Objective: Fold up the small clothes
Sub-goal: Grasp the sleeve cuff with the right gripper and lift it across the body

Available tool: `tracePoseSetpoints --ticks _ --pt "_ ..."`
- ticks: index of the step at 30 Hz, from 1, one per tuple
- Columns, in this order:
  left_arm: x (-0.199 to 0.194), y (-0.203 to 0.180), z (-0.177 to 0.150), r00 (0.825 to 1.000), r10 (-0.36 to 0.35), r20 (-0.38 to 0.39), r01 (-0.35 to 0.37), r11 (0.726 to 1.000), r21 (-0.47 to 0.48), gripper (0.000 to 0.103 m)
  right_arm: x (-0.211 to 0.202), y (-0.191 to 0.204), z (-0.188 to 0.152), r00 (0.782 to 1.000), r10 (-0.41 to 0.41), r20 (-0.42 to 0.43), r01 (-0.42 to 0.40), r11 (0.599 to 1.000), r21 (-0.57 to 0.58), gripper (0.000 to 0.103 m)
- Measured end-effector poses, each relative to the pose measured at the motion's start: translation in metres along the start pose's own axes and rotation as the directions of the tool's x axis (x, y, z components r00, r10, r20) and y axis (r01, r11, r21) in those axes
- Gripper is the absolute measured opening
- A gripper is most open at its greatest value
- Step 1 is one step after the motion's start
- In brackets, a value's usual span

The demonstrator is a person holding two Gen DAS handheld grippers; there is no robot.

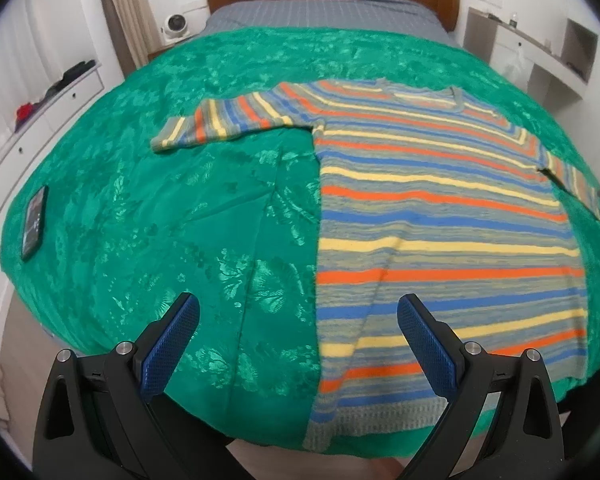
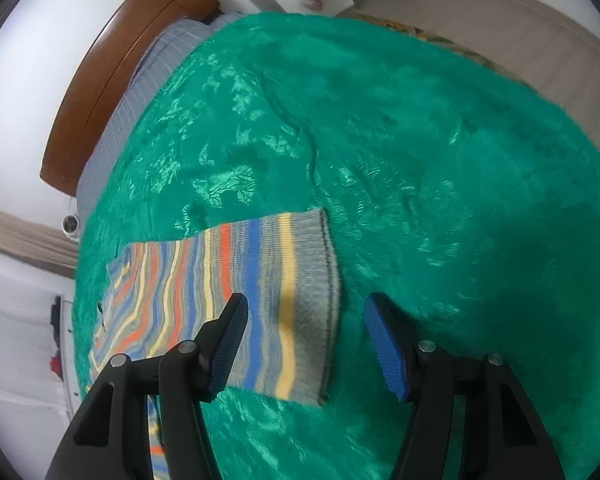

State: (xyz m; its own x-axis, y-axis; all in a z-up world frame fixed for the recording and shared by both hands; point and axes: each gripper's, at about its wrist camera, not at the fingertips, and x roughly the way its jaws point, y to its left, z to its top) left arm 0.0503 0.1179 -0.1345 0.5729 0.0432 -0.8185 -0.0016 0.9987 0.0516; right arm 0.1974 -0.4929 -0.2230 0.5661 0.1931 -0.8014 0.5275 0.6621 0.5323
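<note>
A striped sweater (image 1: 432,216) is laid flat on a green blanket (image 1: 160,208) that covers the bed (image 1: 328,12). One sleeve (image 1: 224,118) is stretched out to the side, away from the body of the sweater. The left gripper (image 1: 298,322) is held above the bottom edge of the sweater, with its blue fingers (image 1: 172,344) wide apart and nothing between them. The right gripper (image 2: 306,322) is held over the grey cuff (image 2: 322,300) of the other sleeve, also spread wide and holding nothing. A dark phone (image 1: 34,222) is seen lying on the blanket, well apart from the sweater.
</note>
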Motion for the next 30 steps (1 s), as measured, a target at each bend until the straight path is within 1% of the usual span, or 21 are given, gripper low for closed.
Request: tracePoseSetpoints --ticks 1,2,3,4,6,8,10,11,13,15,18,19,20,21,22,23,24,26,28,29,30 --pt "0.005 0.001 0.0 1.0 -0.004 -0.008 0.004 1.0 -0.009 0.1 0.004 0.0 0.001 1.0 0.019 -0.014 -0.019 1.0 -0.005 0.054" --pt "0.011 0.003 0.0 1.0 -0.011 -0.02 0.01 1.0 -0.023 0.1 0.01 0.002 0.003 0.999 0.032 -0.038 -0.032 0.999 -0.018 0.013" --pt "0.015 0.004 0.0 1.0 -0.016 -0.026 0.015 0.999 -0.031 0.1 0.015 0.004 0.006 0.998 0.028 -0.061 -0.029 0.999 -0.024 0.006" --pt "0.021 0.006 0.001 0.999 -0.02 -0.028 0.018 0.999 -0.041 0.1 0.013 0.009 0.009 0.999 0.005 -0.05 -0.006 0.999 -0.035 0.005" --pt "0.029 0.013 0.003 1.0 0.009 0.0 -0.009 0.998 -0.057 0.1 -0.002 0.032 0.013 1.0 -0.027 0.006 0.028 0.994 -0.103 0.004" --pt "0.037 0.023 0.004 0.996 0.075 0.044 -0.071 0.994 -0.083 0.1 -0.025 0.074 0.014 0.997 -0.029 0.073 0.043 0.98 -0.195 0.004" --pt "0.047 0.034 0.003 0.991 0.12 0.061 -0.113 0.988 -0.109 0.1 -0.043 0.128 0.011 0.994 0.0 0.114 0.036 0.949 -0.312 0.004" --pt "0.053 0.04 0.002 0.989 0.133 0.065 -0.124 0.985 -0.123 0.1 -0.049 0.159 0.007 0.992 0.034 0.117 0.011 0.93 -0.367 0.004" --pt "0.061 0.049 -0.003 0.986 0.152 0.068 -0.14 0.979 -0.148 0.1 -0.055 0.221 -0.008 0.991 0.103 0.091 -0.049 0.884 -0.465 0.004" --pt "0.066 0.056 -0.009 0.986 0.153 0.068 -0.14 0.976 -0.164 0.1 -0.044 0.287 -0.032 0.988 0.153 0.027 -0.112 0.822 -0.558 0.004" --pt "0.071 0.062 -0.013 0.988 0.149 0.05 -0.138 0.974 -0.178 0.1 -0.012 0.351 -0.068 0.982 0.18 -0.057 -0.175 0.755 -0.632 0.005" --pt "0.071 0.065 -0.013 0.988 0.141 0.056 -0.128 0.974 -0.189 0.1 0.004 0.37 -0.083 0.978 0.185 -0.098 -0.203 0.731 -0.651 0.005" --pt "0.071 0.067 -0.013 0.989 0.139 0.059 -0.125 0.973 -0.196 0.1 0.023 0.384 -0.096 0.969 0.193 -0.155 -0.247 0.715 -0.654 0.008" --pt "0.073 0.068 -0.012 0.989 0.135 0.058 -0.121 0.972 -0.201 0.1 0.04 0.393 -0.108 0.952 0.208 -0.224 -0.304 0.71 -0.635 0.011" --pt "0.075 0.068 -0.013 0.99 0.13 0.053 -0.117 0.973 -0.201 0.1 0.064 0.398 -0.119 0.919 0.222 -0.325 -0.38 0.716 -0.586 0.028" --pt "0.077 0.068 -0.013 0.991 0.125 0.047 -0.114 0.973 -0.201 0.1 0.079 0.399 -0.123 0.899 0.231 -0.372 -0.414 0.726 -0.549 0.05" --pt "0.077 0.069 -0.013 0.991 0.122 0.046 -0.111 0.973 -0.202 0.1 0.088 0.399 -0.127 0.884 0.254 -0.392 -0.441 0.731 -0.52 0.054" --pt "0.077 0.069 -0.013 0.992 0.116 0.049 -0.103 0.972 -0.209 0.1 0.096 0.393 -0.125 0.87 0.299 -0.393 -0.472 0.737 -0.484 0.054" --pt "0.078 0.068 -0.014 0.993 0.113 0.046 -0.101 0.972 -0.212 0.1 0.101 0.374 -0.114 0.874 0.295 -0.385 -0.457 0.767 -0.45 0.054" --pt "0.079 0.068 -0.013 0.993 0.113 0.044 -0.101 0.972 -0.213 0.101 0.107 0.37 -0.109 0.883 0.276 -0.379 -0.434 0.788 -0.437 0.054" --pt "0.08 0.068 -0.013 0.993 0.114 0.043 -0.102 0.972 -0.213 0.101 0.112 0.352 -0.104 0.895 0.246 -0.372 -0.398 0.816 -0.419 0.054"
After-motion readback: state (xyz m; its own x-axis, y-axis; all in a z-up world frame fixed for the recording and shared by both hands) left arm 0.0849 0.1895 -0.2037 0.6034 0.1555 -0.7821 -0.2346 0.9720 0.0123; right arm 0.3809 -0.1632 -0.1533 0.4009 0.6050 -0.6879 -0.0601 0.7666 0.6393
